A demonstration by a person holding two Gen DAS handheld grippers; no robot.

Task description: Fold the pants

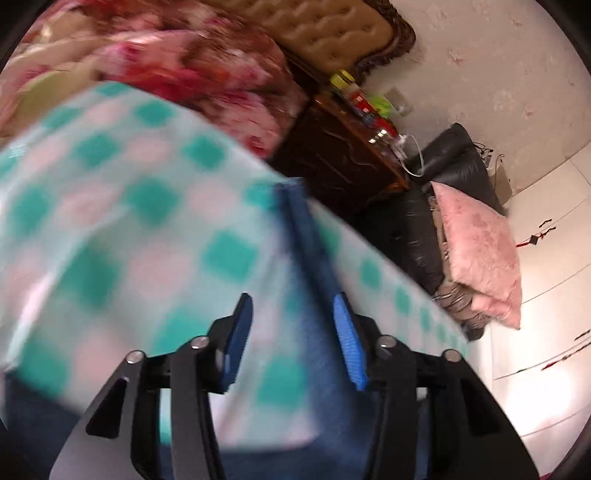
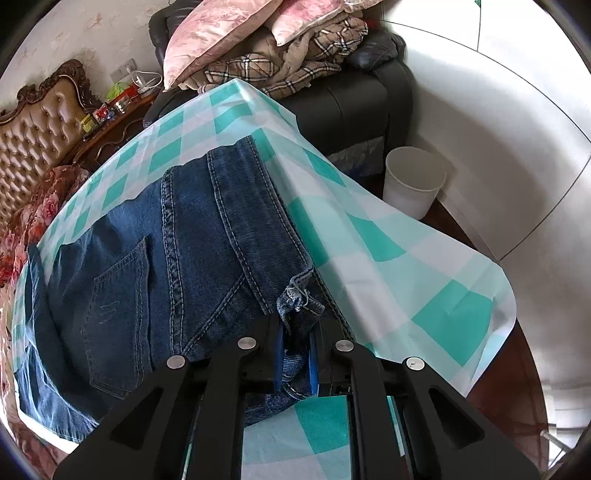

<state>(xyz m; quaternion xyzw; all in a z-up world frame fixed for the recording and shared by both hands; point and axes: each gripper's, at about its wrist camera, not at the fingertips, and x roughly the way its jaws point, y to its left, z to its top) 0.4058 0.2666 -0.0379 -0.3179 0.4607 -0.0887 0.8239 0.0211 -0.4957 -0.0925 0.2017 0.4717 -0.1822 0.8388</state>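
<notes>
Blue denim pants (image 2: 155,266) lie spread on a teal-and-white checked cloth (image 2: 388,258) over a table, back pocket up. My right gripper (image 2: 295,354) is shut on a bunched, frayed edge of the pants near the table's front. In the blurred left wrist view, my left gripper (image 1: 293,339) is open above the checked cloth (image 1: 110,206). A strip of the blue pants (image 1: 314,258) runs between its blue pads (image 1: 347,343), which stand apart from it.
A white bucket (image 2: 413,181) stands on the floor right of the table. A black sofa (image 2: 354,99) with pink pillows (image 2: 207,37) and plaid blankets sits behind. A floral quilt (image 1: 207,74), a padded headboard (image 1: 325,29) and a cluttered nightstand (image 1: 343,147) lie beyond.
</notes>
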